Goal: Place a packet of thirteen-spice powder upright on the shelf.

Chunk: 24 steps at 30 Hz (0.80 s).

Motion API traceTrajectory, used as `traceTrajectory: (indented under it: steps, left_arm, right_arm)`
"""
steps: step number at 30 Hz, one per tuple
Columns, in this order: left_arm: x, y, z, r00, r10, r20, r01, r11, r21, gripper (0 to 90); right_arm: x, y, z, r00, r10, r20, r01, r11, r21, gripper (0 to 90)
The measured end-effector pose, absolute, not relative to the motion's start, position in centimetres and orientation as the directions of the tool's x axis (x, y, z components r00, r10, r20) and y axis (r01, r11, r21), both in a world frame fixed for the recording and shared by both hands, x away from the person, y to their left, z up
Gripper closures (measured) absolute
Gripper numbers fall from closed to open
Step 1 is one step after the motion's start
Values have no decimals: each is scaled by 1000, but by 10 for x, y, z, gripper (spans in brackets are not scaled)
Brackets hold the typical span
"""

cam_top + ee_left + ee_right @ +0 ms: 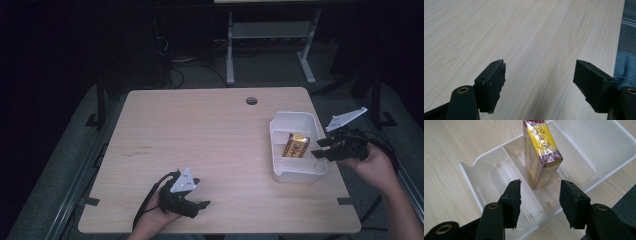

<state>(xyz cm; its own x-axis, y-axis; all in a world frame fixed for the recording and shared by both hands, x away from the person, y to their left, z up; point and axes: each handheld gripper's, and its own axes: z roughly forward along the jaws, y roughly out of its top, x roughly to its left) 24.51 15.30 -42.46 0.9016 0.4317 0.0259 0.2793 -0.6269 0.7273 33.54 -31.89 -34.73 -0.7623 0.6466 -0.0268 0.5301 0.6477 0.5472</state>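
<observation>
- The left gripper (200, 204) rested low at the near edge of the light wooden table (200, 130), jaws wide apart and empty.
- The right gripper (539, 195) hovered by the white plastic divided tray (614, 142), jaws apart, holding nothing.
- A yellow and dark red box (541, 152) stood, probably tilted, in the tray's middle compartment.

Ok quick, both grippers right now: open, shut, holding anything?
Left gripper: open, holding nothing, over the bare table.
Right gripper: open, holding nothing, just short of the box in the tray.
</observation>
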Motion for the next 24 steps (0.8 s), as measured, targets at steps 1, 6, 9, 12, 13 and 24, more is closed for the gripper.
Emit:
traceTrajectory:
  steps: [1, 6, 9, 12, 13, 24]
  left_arm:
    - [245, 153, -425, 902, 432, 25, 280, -627, 727, 247]
    - [245, 153, -425, 902, 431, 24, 281, -627, 726, 247]
    - [245, 153, -425, 902, 432, 25, 280, -626, 728, 247]
    - [245, 153, -425, 901, 432, 26, 280, -626, 728, 247]
    - [245, 153, -425, 901, 432, 26, 279, -627, 728, 247]
    - [245, 154, -424, 901, 433, 24, 281, -625, 728, 247]
  right_arm:
    - [334, -320, -348, -762, 647, -26, 528, 645, 553, 512]
    - [323, -325, -347, -760, 649, -21, 523, 631, 574, 507]
    - [317, -328, -346, -762, 648, -19, 518, 626, 584, 502]
    - [312, -329, -345, -761, 649, -17, 516, 621, 590, 500]
    - [310, -329, -345, -760, 649, -17, 516, 620, 592, 498]
    - [287, -328, -349, -767, 641, -21, 498, 616, 610, 489]
